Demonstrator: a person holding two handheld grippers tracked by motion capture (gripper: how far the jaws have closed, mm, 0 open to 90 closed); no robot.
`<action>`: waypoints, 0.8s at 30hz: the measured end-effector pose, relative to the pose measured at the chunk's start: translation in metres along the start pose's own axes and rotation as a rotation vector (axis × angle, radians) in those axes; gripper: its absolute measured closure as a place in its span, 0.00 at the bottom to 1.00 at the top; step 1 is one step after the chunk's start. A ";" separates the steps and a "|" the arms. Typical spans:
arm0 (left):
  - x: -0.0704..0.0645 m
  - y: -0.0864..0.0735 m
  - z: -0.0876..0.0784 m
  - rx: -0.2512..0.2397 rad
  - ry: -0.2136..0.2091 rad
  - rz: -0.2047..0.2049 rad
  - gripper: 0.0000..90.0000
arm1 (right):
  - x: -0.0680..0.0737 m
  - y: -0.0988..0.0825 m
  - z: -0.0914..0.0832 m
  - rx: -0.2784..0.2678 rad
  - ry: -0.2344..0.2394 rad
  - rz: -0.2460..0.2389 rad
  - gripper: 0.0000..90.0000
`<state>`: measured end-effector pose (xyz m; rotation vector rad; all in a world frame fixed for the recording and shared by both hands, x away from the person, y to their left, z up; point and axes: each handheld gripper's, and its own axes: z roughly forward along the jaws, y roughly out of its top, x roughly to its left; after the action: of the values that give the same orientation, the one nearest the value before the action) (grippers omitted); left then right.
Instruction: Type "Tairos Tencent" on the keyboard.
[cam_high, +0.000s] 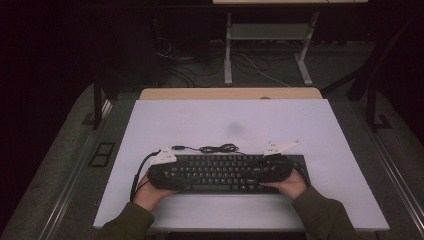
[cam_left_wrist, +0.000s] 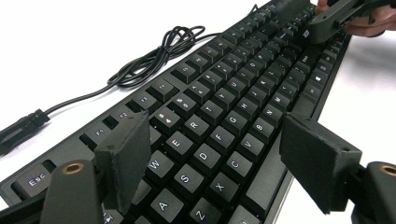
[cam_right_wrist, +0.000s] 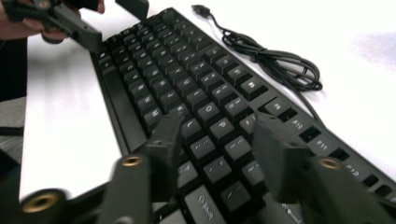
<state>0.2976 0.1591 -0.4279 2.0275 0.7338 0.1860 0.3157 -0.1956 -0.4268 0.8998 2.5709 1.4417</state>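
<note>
So the keyboard (cam_high: 227, 172) lies near you, its long axis running left to right; your left gripper (cam_left_wrist: 219, 158) and right gripper (cam_right_wrist: 217, 154) hover open over opposite ends, each clasping nothing

Keyboard (cam_high: 227, 171) on table (cam_high: 200, 125) near front edge, its coiled cable (cam_high: 218, 148) just behind; left gripper (cam_high: 167, 176) over left end, right gripper (cam_high: 272, 172) over right.

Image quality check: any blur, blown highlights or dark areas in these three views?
High view: dim, surroundings nearly black, keyboard low in contrast. Left gripper view: sharp keys, table blown white. Right gripper view: jaws smeared by motion blur, keyboard soft, cable clear.
</note>
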 end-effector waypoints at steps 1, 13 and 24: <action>0.000 0.000 0.000 0.001 0.000 0.001 0.27 | 0.000 0.001 0.001 -0.003 0.000 0.003 0.50; 0.002 -0.001 -0.001 -0.002 0.003 -0.002 0.27 | 0.000 0.013 0.014 -0.031 -0.007 0.002 0.34; 0.003 -0.002 -0.002 0.001 0.016 0.001 0.35 | 0.000 0.014 0.019 -0.040 -0.010 -0.001 0.32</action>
<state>0.2986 0.1629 -0.4293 2.0293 0.7432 0.2024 0.3287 -0.1756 -0.4269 0.8979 2.5259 1.4791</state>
